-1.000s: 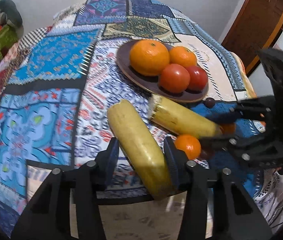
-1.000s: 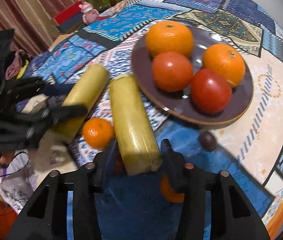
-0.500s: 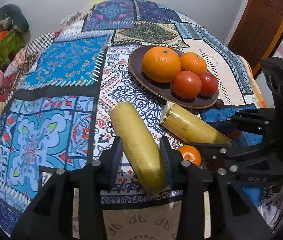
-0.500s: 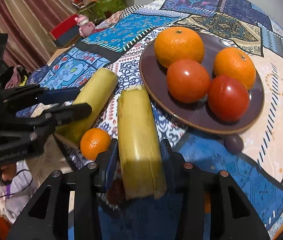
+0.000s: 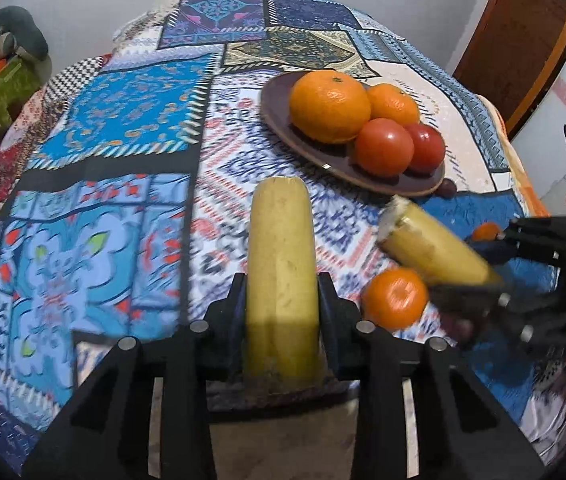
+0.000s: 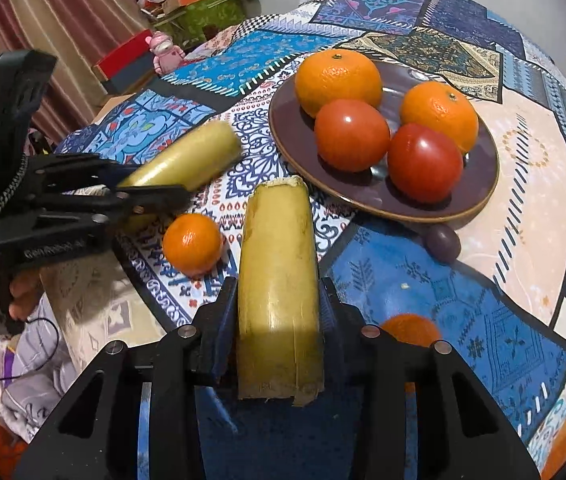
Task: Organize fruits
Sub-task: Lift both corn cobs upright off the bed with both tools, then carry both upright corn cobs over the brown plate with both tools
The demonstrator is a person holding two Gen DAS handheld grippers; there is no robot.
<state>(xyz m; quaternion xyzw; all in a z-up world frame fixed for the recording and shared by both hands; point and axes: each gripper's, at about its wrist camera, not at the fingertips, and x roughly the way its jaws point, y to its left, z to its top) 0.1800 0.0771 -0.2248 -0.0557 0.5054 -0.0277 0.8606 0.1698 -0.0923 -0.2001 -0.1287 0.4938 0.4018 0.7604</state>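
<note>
Patchwork cloth covers the bench. Brown plate on it carries two oranges and two tomatoes. Left gripper has its jaws clenched on a yellow banana piece, held above the cloth. Right gripper has its jaws clenched on a second banana piece, near the plate. Small orange lies on the cloth between them. Dark grape sits just beside the plate rim.
</note>
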